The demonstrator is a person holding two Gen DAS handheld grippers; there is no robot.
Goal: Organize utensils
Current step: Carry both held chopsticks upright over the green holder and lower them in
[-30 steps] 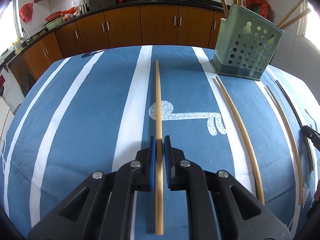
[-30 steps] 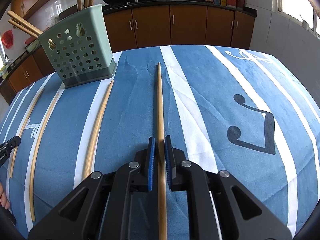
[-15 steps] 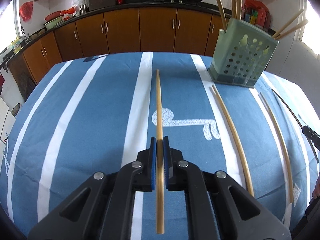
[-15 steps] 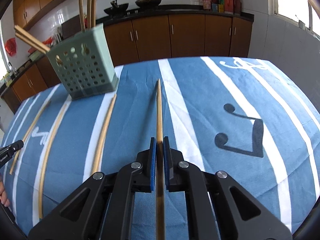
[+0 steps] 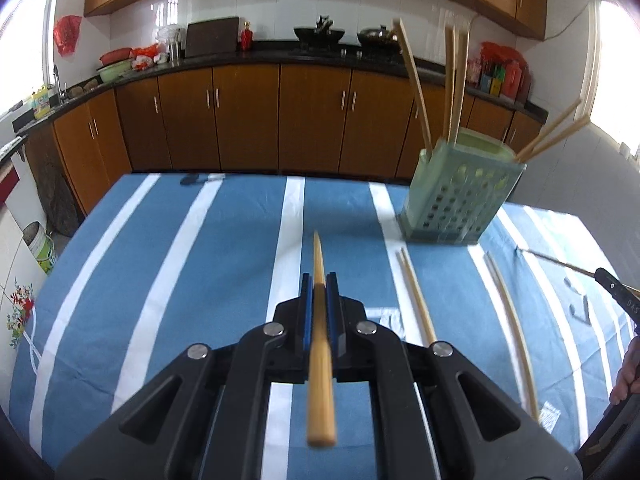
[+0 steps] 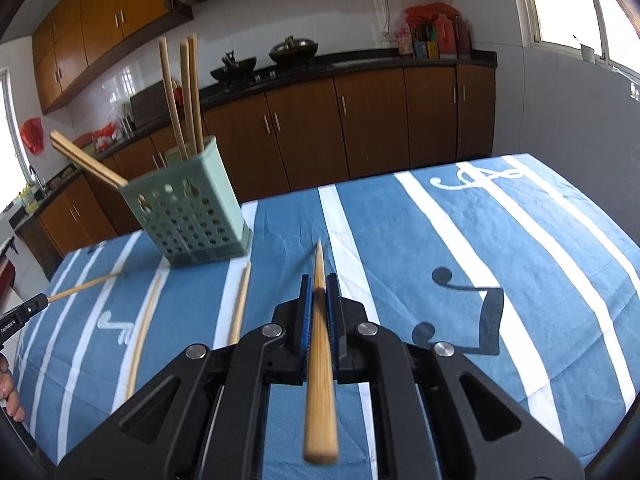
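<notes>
Left tongs (image 5: 319,294) clamped on a wooden chopstick (image 5: 320,360), lifted above the counter (image 5: 160,280). Right tongs (image 6: 319,294) likewise gripping a second chopstick (image 6: 320,360). Green perforated holder (image 5: 460,200) toward the far right edge; two loose chopsticks (image 5: 416,296) just before it.

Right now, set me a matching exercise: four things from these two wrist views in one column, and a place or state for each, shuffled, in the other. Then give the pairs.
Things:
1. Pale green perforated plastic utensil holder
2. Bamboo chopstick in the left gripper
3. Loose pair of bamboo chopsticks
4. Black wok

Places or states:
A. Lying flat on the blue striped tablecloth
B. On the far kitchen counter
C. Clamped between blue-padded jaws, tip forward
D. Standing on the table, chopsticks sticking out of its top

Pairs: 1-D, 2-C, 3-A, 4-B
</notes>
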